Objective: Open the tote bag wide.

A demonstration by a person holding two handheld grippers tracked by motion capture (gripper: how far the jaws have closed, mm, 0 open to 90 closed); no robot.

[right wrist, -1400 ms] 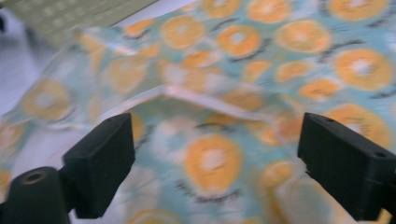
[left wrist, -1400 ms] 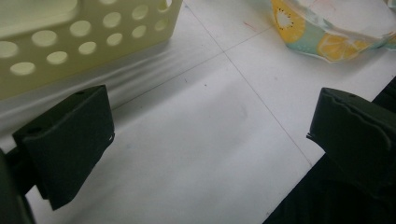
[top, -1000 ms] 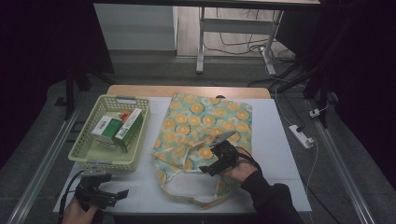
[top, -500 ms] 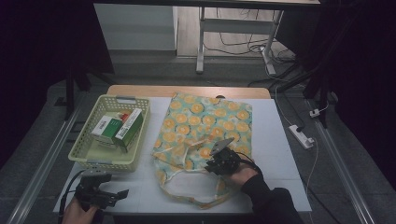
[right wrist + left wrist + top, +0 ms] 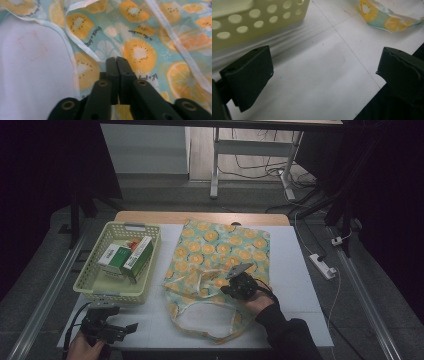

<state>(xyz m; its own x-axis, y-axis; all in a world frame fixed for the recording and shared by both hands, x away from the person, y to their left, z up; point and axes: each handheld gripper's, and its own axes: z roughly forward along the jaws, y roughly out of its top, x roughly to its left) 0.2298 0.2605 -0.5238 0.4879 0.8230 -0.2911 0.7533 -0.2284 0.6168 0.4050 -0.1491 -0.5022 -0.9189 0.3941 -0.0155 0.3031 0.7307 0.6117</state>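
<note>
The right tool (image 5: pixel 231 285) has just been closing; its jaws are now clenched on the fruit-print bag (image 5: pixel 220 250). The left tool (image 5: pixel 131 327) rests released on the tabletop (image 5: pixel 295 270).

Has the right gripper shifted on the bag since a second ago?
No. The right gripper sits at about the same spot on the fruit-print bag, no nearer the basket. Its jaws have just been closing, onto the cloth.

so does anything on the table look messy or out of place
Only the fruit-print fabric tote bag: it lies flat but rumpled near its open mouth, a fold bunched where the right gripper has just closed. The pale yellow perforated plastic basket sits square, boxes inside.
</note>
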